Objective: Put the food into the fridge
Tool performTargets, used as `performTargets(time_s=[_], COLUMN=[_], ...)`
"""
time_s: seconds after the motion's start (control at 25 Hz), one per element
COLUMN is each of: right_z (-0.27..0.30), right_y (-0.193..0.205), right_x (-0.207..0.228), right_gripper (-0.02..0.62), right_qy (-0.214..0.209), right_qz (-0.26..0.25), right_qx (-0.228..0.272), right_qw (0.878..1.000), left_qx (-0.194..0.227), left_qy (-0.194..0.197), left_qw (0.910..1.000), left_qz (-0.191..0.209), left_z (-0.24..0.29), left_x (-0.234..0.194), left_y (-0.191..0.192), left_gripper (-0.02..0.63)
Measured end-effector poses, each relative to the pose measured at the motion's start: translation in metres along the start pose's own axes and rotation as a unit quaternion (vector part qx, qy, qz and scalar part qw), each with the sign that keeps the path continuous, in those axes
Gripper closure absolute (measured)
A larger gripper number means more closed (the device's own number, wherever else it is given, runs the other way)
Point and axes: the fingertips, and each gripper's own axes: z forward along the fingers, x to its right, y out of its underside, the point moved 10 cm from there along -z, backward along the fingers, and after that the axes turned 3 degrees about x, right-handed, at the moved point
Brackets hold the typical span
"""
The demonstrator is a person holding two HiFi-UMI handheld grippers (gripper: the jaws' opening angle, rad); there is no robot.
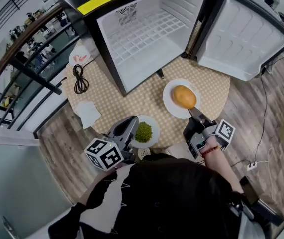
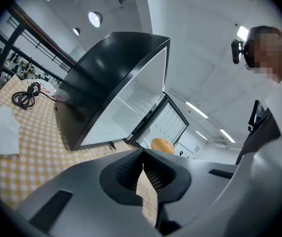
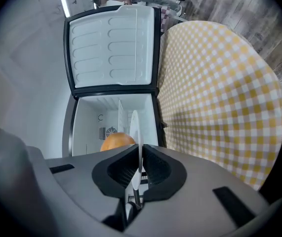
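A round orange-brown food [image 1: 184, 97] lies on a white plate [image 1: 171, 101] on the checked table, in front of the open fridge [image 1: 142, 34]. My right gripper [image 1: 195, 114] is shut on that plate's near rim. The right gripper view shows the plate [image 3: 135, 127] edge-on between the pads, the food [image 3: 116, 141] behind it and the empty fridge [image 3: 111, 117] beyond. A small plate [image 1: 154, 126] of green food [image 1: 143, 132] sits to the left. My left gripper [image 1: 132, 123] rests beside its left side, apart from the rim. In the left gripper view, that gripper [image 2: 143, 154] is shut with nothing held.
The fridge door [image 1: 241, 34] swings wide to the right. A coiled black cable [image 1: 79, 78] and a white napkin [image 1: 88, 112] lie on the table's left part. A dark railing runs along the left. A white power strip [image 1: 253, 166] lies on the wooden floor.
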Motion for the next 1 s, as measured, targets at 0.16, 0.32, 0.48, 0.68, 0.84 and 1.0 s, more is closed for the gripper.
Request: performTargets(time_s=[0.16,0.32,0.48,0.68,0.84,1.0], right_z=[0.015,0.023,0.025,0.030,0.050,0.069], right_y=[0.006,0.013,0.015,0.008,0.001,-0.012], right_x=[-0.005,-0.008,-0.007,-0.004,-0.012,-0.016], right_gripper=[0.568,0.568,0.568,0.568,0.568,0.568], right_qy=[0.007,0.012,0.012,0.029,0.031,0.036], right_qz=[-0.008,-0.021,-0.021,-0.025,-0.045,-0.069], right_qx=[0.011,0.020,0.039,0.057,0.054,0.040], right_qw=[1.000,1.000,0.999,0.998,0.997,0.996], left_qx=[-0.003,-0.003,-0.001,0.024,0.039,0.059], left_qy=[0.015,0.026,0.036,0.025,0.000,-0.045], left_qw=[0.9999,0.9997,0.9992,0.9991,0.9992,0.9971], left_qz=[-0.002,0.003,0.016,0.025,0.012,0.015], left_z=[0.008,0.014,0.019,0.008,-0.012,-0.034], left_x=[-0.020,-0.036,-0.043,-0.051,-0.062,-0.062], left_y=[-0.014,-0.026,-0.033,-0.034,-0.033,-0.029], left_gripper=[0.594,0.594,0.594,0.594,0.594,0.594])
